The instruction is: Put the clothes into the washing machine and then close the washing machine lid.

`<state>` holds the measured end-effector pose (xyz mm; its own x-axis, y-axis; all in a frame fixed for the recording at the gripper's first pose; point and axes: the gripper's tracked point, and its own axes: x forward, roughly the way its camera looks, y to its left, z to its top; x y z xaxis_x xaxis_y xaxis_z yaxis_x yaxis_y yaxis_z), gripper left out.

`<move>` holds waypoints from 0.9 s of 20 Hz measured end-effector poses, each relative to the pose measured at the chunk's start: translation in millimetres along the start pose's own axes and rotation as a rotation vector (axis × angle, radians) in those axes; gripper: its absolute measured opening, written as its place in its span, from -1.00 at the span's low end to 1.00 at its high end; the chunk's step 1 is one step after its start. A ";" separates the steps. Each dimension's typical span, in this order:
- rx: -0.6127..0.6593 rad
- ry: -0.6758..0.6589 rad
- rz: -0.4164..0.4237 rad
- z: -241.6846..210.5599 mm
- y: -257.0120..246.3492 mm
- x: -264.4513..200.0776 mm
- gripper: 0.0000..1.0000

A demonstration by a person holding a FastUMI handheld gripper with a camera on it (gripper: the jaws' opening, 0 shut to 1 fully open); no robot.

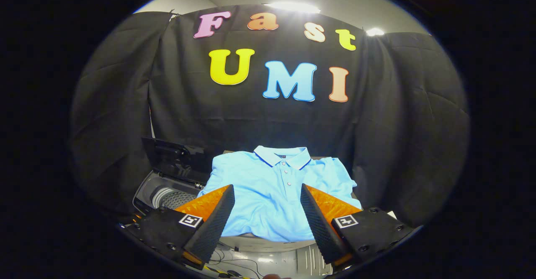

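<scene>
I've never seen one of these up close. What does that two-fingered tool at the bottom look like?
The gripper has two wedge-shaped fingers with finely ribbed inner faces, standing apart. Each sits on a dark block fixed with screws and carries a small square black-and-white marker. Thin cables trail beneath.

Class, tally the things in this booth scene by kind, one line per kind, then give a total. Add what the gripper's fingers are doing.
Light blue polo shirt: 1
Washing machine, lid raised: 1
Gripper, fingers open and spread, hovering above the shirt, touching nothing: 1
Total: 3
</scene>
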<state>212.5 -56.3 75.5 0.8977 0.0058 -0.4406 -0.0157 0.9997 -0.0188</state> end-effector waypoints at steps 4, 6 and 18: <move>0.035 0.063 -0.002 -11.4 -6.8 40.1 0.96; 0.021 0.093 -0.007 -15.6 -12.2 57.7 0.96; 0.001 0.253 0.005 -61.6 -25.1 124.8 0.97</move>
<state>297.9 -82.2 -34.3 0.7588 0.0048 -0.6513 -0.0194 0.9997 -0.0153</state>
